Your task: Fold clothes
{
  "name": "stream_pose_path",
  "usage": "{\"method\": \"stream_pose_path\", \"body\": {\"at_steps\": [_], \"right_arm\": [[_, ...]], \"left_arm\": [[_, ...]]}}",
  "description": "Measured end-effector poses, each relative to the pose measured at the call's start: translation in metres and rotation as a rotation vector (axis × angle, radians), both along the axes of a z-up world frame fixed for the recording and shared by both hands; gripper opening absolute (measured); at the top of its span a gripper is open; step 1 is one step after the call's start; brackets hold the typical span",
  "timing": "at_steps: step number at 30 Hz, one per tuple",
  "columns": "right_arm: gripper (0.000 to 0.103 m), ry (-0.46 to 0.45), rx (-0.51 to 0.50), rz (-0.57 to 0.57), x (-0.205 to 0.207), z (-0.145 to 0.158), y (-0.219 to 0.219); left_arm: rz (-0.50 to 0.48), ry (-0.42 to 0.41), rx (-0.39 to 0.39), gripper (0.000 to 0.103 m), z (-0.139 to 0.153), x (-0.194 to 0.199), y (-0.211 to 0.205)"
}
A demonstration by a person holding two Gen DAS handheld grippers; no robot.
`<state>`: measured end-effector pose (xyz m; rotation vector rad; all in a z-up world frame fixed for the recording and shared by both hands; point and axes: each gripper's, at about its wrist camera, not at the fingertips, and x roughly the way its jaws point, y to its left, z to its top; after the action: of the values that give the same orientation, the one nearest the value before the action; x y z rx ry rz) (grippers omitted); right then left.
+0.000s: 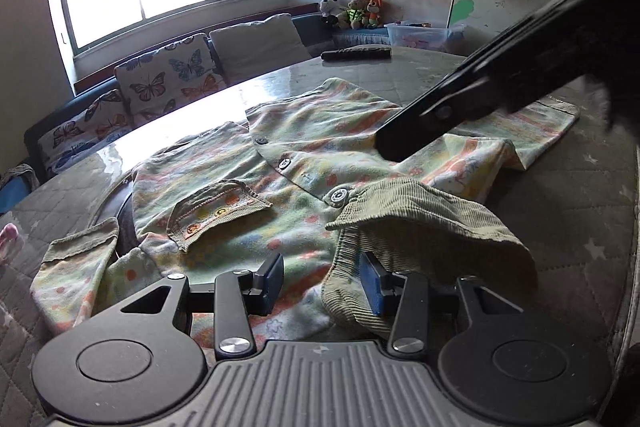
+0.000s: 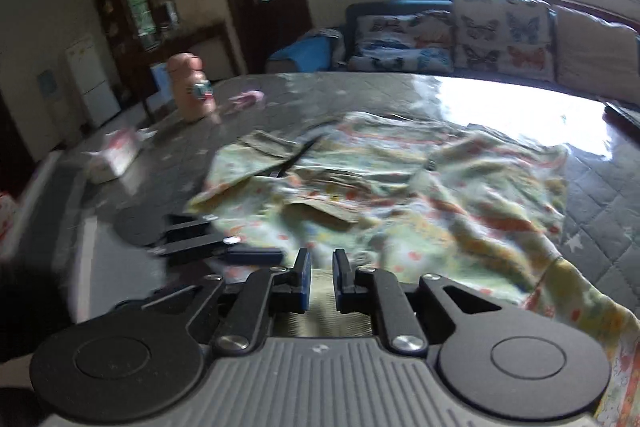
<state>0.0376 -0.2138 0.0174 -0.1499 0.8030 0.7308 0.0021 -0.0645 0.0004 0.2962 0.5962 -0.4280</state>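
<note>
Left wrist view puts our left gripper [image 1: 322, 283] low over the near hem of the shirt [image 1: 288, 163], its jaws spread wide, the right pad tucked under a turned-up corduroy flap [image 1: 420, 215] without pinching it. Beyond it the shirt lies mostly flat on the quilted table [image 1: 560, 187], button placket up the middle, a corduroy-trimmed pocket [image 1: 218, 209] to the left, one sleeve trailing toward the table's near left edge and the other reaching its far right side. Our right gripper [image 2: 321, 281] crosses above that far sleeve in the left view; from its own camera its jaws stand a narrow gap apart with ribbed green cloth showing between them, though we cannot tell if the pads actually bite it.

We judge the shirt light, soft and limp: it will sag and crease from wherever we lift it, and thin printed cloth may slide on the glossy part of the table. The corduroy hem and cuffs look thicker and grippier, so we would take hold there, at a doubled edge or seam, one corner per gripper, keeping the fabric taut between them.

A pink bottle [image 2: 192, 87] and a tissue pack [image 2: 116, 155] sit well apart near the table's far left edge.
</note>
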Motion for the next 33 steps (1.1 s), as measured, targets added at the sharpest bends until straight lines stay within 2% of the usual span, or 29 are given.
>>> {"method": "stream_pose_path", "body": {"at_steps": [2, 5, 8, 11, 12, 13, 16, 19, 21, 23, 24, 28, 33], "right_arm": [[0.011, -0.004, -0.008, -0.001, 0.003, -0.005, 0.002], [0.019, -0.011, -0.021, -0.001, 0.007, -0.011, 0.004], [0.029, -0.022, -0.036, 0.001, 0.01, -0.018, 0.007], [0.042, -0.055, -0.058, 0.029, 0.002, -0.019, 0.012], [0.049, -0.056, -0.054, 0.037, 0.0, -0.02, 0.013], [0.051, -0.056, -0.052, 0.042, -0.001, -0.02, 0.014], [0.051, -0.055, -0.049, 0.036, -0.001, -0.02, 0.014], [0.052, -0.042, -0.033, 0.03, 0.002, -0.02, 0.012], [0.052, -0.04, -0.029, 0.027, 0.002, -0.02, 0.012], [0.052, -0.039, -0.028, 0.026, 0.003, -0.021, 0.013], [0.052, -0.038, -0.026, 0.025, 0.003, -0.021, 0.012], [0.052, -0.029, -0.017, 0.023, 0.005, -0.021, 0.011], [0.053, -0.026, -0.008, 0.021, 0.005, -0.021, 0.01]], "left_arm": [[0.003, 0.0, -0.005, 0.046, 0.001, -0.002, 0.001], [0.014, 0.004, -0.02, 0.046, 0.005, -0.004, 0.007], [0.039, -0.002, -0.042, 0.048, 0.014, -0.005, 0.019], [0.095, -0.036, -0.042, 0.05, 0.024, 0.0, 0.032], [0.123, -0.053, -0.035, 0.053, 0.027, 0.004, 0.038], [0.157, -0.068, -0.027, 0.055, 0.03, 0.01, 0.043], [0.272, -0.085, -0.008, 0.056, 0.035, 0.035, 0.062], [0.377, -0.071, 0.008, 0.056, 0.033, 0.068, 0.083], [0.423, -0.033, 0.007, 0.054, 0.028, 0.089, 0.094], [0.444, 0.007, -0.001, 0.054, 0.021, 0.107, 0.103], [0.453, 0.023, -0.004, 0.05, 0.018, 0.114, 0.107], [0.444, 0.059, 0.02, 0.049, 0.008, 0.125, 0.11], [0.452, 0.083, 0.02, 0.024, 0.0, 0.123, 0.115]]}}
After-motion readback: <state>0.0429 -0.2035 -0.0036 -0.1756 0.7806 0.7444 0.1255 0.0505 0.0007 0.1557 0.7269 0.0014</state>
